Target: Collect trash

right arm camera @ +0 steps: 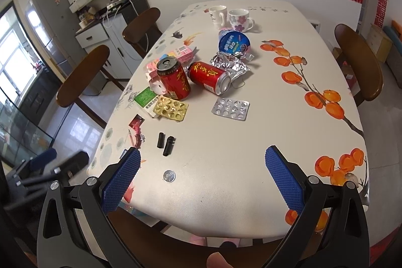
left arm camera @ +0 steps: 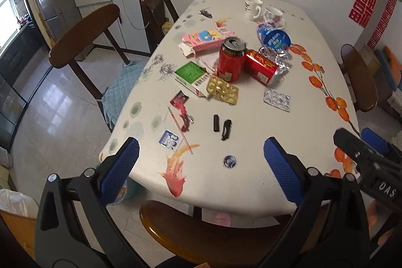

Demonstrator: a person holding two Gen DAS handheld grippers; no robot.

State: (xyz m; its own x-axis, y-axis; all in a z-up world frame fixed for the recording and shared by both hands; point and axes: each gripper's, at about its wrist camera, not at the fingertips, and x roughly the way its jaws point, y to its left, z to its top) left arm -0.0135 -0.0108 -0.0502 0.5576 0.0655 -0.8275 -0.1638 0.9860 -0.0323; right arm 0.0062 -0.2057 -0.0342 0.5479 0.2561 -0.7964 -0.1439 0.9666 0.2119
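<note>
Trash is scattered over the white patterned table [left arm camera: 251, 137] [right arm camera: 263, 132]. An upright red can [left arm camera: 231, 59] [right arm camera: 173, 78] stands beside a tipped red can [left arm camera: 261, 67] [right arm camera: 209, 78]. Near them lie a gold blister pack [left arm camera: 223, 90] [right arm camera: 171, 108], a silver blister pack [left arm camera: 277, 100] [right arm camera: 231, 109], crumpled foil [right arm camera: 230, 65], a blue-lidded cup [left arm camera: 275, 38] [right arm camera: 235, 42], a pink carton [left arm camera: 207, 39], a green box [left arm camera: 192, 74] and two black caps [left arm camera: 222, 128] [right arm camera: 165, 142]. My left gripper [left arm camera: 201, 167] and right gripper [right arm camera: 202, 172] hover open over the table's near edge, holding nothing.
Two mugs [left arm camera: 263, 13] [right arm camera: 230, 18] stand at the far end. Wooden chairs [left arm camera: 83, 37] [right arm camera: 359, 62] flank the table, and one [left arm camera: 201, 235] sits at the near edge. A bottle cap [right arm camera: 168, 175] and small wrappers [left arm camera: 181, 102] lie near the front left. Cabinets stand behind on the left.
</note>
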